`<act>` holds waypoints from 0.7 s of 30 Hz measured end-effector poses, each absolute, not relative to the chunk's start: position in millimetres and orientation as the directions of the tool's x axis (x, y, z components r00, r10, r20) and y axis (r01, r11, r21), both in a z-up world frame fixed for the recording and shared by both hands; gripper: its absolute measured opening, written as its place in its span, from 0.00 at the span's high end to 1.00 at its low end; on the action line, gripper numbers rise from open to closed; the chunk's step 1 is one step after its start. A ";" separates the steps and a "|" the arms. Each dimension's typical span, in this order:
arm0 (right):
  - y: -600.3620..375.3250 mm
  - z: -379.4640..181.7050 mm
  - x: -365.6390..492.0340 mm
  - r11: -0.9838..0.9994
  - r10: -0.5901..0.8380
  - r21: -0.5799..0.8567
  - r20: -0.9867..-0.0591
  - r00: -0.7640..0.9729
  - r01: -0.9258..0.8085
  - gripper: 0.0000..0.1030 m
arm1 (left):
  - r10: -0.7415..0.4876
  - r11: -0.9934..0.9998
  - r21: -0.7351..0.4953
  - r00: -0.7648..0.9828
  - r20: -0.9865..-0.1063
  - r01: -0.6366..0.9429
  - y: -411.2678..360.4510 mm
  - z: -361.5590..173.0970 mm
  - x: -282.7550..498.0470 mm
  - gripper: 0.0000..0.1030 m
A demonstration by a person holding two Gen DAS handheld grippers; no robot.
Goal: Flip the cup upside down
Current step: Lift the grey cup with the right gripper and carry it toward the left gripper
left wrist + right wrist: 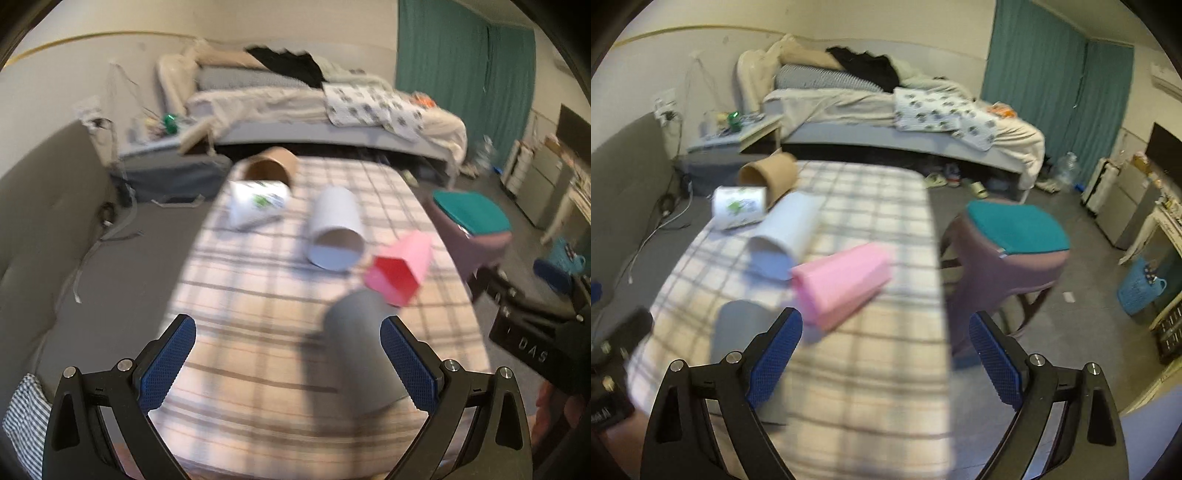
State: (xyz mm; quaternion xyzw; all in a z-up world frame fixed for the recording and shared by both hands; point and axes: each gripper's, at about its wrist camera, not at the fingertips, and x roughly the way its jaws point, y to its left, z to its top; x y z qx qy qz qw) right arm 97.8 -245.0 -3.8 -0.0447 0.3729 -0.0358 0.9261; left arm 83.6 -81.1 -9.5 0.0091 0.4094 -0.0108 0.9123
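With both jaws open and empty, I'd bring my left gripper [288,365] squarely around the grey cup [364,347] on the bench [258,295] before closing, keeping the right gripper [886,362] clear of the pink cup [842,280].

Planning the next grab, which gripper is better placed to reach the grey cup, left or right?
Left, probably. The grey cup stands just ahead of the open left gripper, beside its right finger. From the open right gripper it sits off beyond the left finger.
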 end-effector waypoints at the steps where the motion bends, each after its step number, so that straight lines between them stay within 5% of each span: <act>1: -252.3 -3.4 97.3 0.992 -0.112 -0.113 -0.679 0.726 0.047 0.11 | -0.012 0.999 0.016 0.653 -0.757 0.036 -89.2 -12.2 87.5 0.00; 21: -298.3 -33.1 118.8 0.991 -0.133 -0.083 -0.715 0.686 0.107 0.11 | -0.103 0.995 -0.096 0.360 -0.927 0.037 -119.8 -82.4 162.1 0.03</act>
